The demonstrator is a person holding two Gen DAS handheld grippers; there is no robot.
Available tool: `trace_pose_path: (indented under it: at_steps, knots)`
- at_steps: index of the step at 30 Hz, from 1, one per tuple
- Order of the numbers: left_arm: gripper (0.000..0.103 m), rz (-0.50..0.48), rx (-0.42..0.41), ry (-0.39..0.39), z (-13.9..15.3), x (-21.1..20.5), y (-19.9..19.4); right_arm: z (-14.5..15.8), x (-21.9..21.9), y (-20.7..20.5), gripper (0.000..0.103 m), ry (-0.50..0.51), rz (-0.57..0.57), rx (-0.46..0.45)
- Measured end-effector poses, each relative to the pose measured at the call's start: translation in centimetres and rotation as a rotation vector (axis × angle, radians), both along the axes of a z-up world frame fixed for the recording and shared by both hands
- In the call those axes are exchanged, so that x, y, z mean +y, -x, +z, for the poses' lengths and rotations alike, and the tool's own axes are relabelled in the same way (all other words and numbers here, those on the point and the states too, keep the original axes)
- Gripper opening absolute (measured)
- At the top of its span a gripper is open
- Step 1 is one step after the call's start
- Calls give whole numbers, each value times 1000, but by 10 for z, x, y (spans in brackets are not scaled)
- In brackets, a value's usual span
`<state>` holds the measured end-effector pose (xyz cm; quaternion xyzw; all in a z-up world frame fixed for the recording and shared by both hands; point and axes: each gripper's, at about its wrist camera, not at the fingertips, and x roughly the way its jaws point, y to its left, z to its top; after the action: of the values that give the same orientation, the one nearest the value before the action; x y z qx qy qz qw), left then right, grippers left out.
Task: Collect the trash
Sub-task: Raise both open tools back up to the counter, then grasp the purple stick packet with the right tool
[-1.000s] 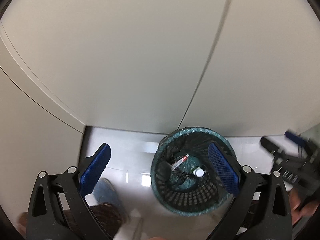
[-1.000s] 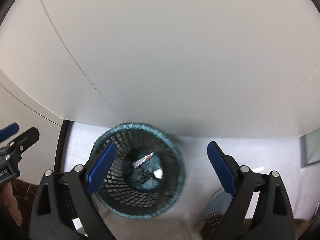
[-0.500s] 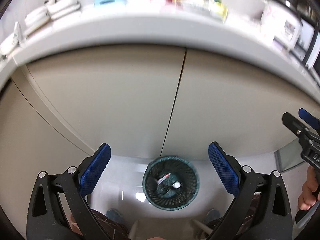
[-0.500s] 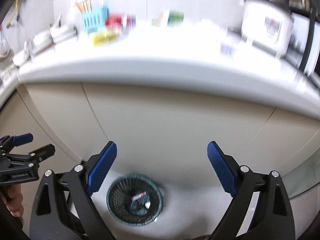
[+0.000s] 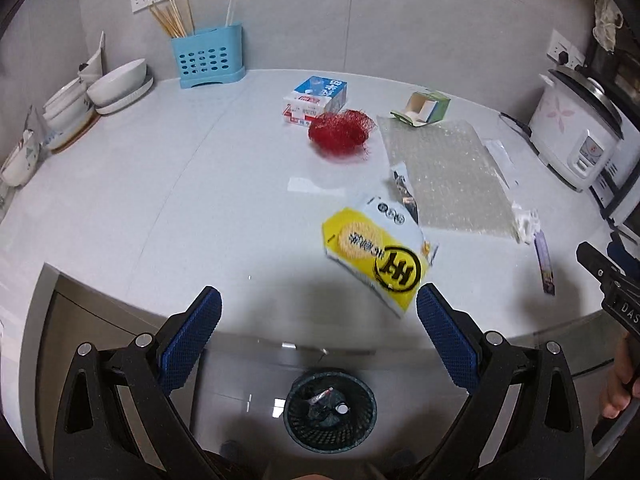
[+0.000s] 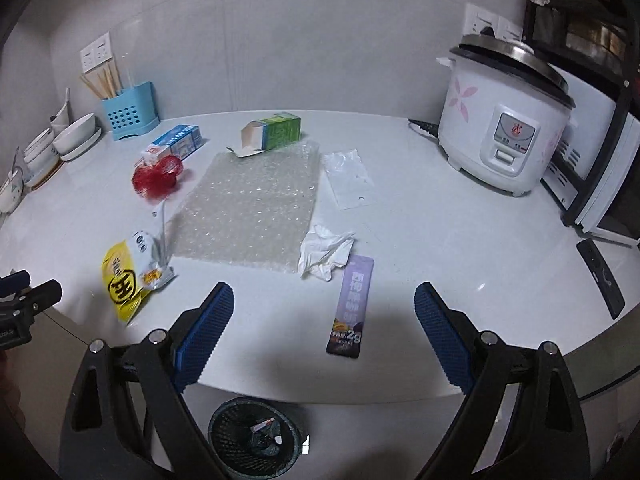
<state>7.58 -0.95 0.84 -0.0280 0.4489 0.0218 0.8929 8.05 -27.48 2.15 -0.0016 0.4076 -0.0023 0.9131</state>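
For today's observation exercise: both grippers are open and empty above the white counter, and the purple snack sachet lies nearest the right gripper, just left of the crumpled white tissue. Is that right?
Not quite. The right wrist view shows the purple snack sachet lying just right of, and nearer than, the crumpled white tissue, not left. The rest holds: left gripper and right gripper are open and empty above the white counter.

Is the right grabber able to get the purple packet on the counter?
Probably yes. The right gripper is open and empty, and the purple packet lies flat near the counter's front edge, just ahead between its fingers. Only the crumpled tissue touches its far end.
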Motion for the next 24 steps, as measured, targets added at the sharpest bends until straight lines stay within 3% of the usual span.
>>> trace_pose_path:
  at_steps: [4,9,15,18,21,24]
  knots:
    - [96,-2,38,-66,-3,-15,-36,-20,-14,-32,88,-24,-43,91]
    - [96,-20,135,-4,-16,-19,-76,-48,-26,-55,84,-39,-77,183]
    - [96,-5,186,-56,-35,-25,-102,-64,-32,-71,78,-21,-97,238]
    - [96,0,208,-31,-45,-23,-109,-71,-32,-77,74,-19,-100,265]
    - [96,-16,217,59,-50,-21,-111,-78,-33,-80,73,-20,-104,290]
    - [96,-28,209,26,-54,-29,-112,-83,-34,-82,73,-28,-108,294]
